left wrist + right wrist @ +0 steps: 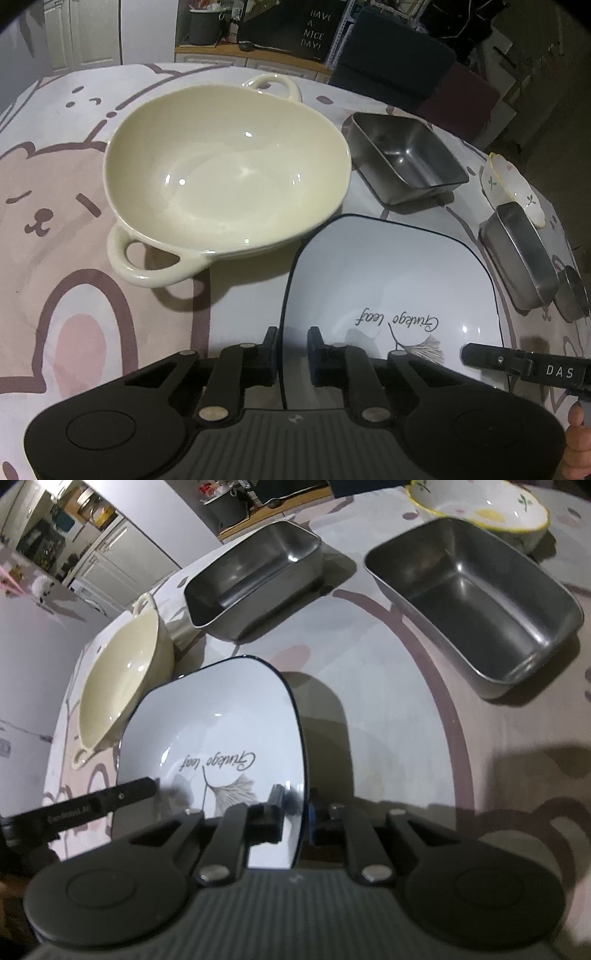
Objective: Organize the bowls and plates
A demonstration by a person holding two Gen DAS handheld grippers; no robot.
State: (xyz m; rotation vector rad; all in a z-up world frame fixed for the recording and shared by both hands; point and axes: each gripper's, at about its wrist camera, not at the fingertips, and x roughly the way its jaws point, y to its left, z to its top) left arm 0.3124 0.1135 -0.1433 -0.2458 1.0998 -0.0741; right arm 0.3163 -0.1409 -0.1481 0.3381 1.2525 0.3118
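A white square plate (388,266) with a dark rim and a leaf print lies on the bear-print tablecloth, close in front of both cameras. My left gripper (291,347) is shut on its left rim, one finger above and one below. My right gripper (295,801) is shut on the opposite rim of the same plate (221,716). A finger of the right gripper (484,356) shows at the plate's right side. A large cream bowl (229,162) with two loop handles sits just left of and beyond the plate.
Two steel rectangular pans stand beyond the plate: one (255,579) near the cream bowl (118,672), the other (476,602) to the right. A small flower-print bowl (480,506) sits behind the right pan. A small steel cup (572,295) is at the far right.
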